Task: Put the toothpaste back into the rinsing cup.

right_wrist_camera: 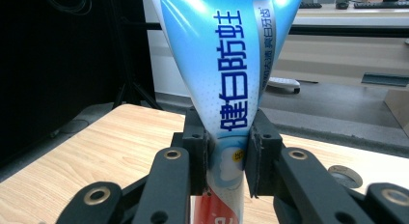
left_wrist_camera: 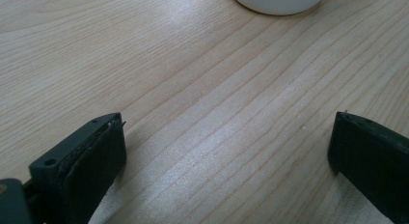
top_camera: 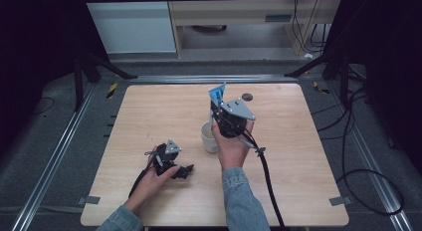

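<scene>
On the left we rest the left tongs (top_camera: 185, 170) low on the bench (top_camera: 149, 111), and from the left gripper view their jaws stand wide apart with nothing but bare wood grain between them. We judge this hand is simply parked, kept free to steady something if needed. Just ahead of those jaws sits the white cup (left_wrist_camera: 277, 2), which in the high view stands near the middle of the bench, right beside our right hand (top_camera: 230, 146). Further right, the right tongs (right_wrist_camera: 226, 156) are raised above the cup and clamped on a blue toothpaste tube (right_wrist_camera: 226, 64), pinching its narrower lower part so the broad crimped end points up. Holding it upright over the cup suggests we mean to stand it inside.
</scene>
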{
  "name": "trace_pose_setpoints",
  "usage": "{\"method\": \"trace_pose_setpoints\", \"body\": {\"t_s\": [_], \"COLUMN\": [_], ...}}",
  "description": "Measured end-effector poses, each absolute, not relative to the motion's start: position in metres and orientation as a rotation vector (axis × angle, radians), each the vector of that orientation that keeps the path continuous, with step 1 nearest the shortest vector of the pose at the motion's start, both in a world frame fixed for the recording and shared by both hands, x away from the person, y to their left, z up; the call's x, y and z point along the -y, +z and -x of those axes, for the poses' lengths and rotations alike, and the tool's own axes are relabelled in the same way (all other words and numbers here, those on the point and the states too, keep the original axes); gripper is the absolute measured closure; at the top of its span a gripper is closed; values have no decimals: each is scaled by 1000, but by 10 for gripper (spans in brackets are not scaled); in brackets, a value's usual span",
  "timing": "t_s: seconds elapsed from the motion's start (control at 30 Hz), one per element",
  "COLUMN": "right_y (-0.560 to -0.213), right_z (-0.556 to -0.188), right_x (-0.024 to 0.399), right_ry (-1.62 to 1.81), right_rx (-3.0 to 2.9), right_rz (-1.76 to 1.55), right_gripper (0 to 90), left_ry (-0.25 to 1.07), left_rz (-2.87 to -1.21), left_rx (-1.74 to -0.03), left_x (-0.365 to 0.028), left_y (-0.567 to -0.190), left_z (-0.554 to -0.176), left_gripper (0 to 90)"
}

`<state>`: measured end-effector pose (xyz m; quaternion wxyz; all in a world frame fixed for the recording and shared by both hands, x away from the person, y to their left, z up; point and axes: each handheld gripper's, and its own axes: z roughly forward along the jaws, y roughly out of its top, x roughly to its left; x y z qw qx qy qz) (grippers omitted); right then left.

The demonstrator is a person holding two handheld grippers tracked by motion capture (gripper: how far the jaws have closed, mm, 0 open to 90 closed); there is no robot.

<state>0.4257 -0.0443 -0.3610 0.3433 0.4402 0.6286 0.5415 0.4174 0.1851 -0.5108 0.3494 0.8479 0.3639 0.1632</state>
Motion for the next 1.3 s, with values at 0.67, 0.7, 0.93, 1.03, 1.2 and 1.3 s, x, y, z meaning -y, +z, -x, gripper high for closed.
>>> {"method": "trace_pose_setpoints", "body": {"t_s": [0.67,0.7,0.93,1.03,1.2,1.3], "right_y": [-377,-379,-385,-387,-389,-390], "right_z": [-429,-430,-431,-431,-432,-432], "right_x": [41,41,40,40,39,39], "right_ry": [1383,1377,1372,1371,1369,1370], "right_rx": [-1657,-1664,-1671,-1674,-1680,-1679], "right_rz": [-1157,-1156,-1170,-1174,-1176,-1181], "right_gripper": [735,735,734,735,734,734], "left_ry": [422,422,422,422,422,422], "left_rz": [-2197,-2197,-2197,-2197,-2197,-2198], "left_rx": [-943,-944,-943,-944,-944,-943], "left_x": [-185,-185,-185,-185,-185,-185], "left_y": [-511,-511,-511,-511,-511,-511], "left_z": [-417,-417,-417,-417,-417,-417], "left_gripper": [0,0,0,0,0,0]}}
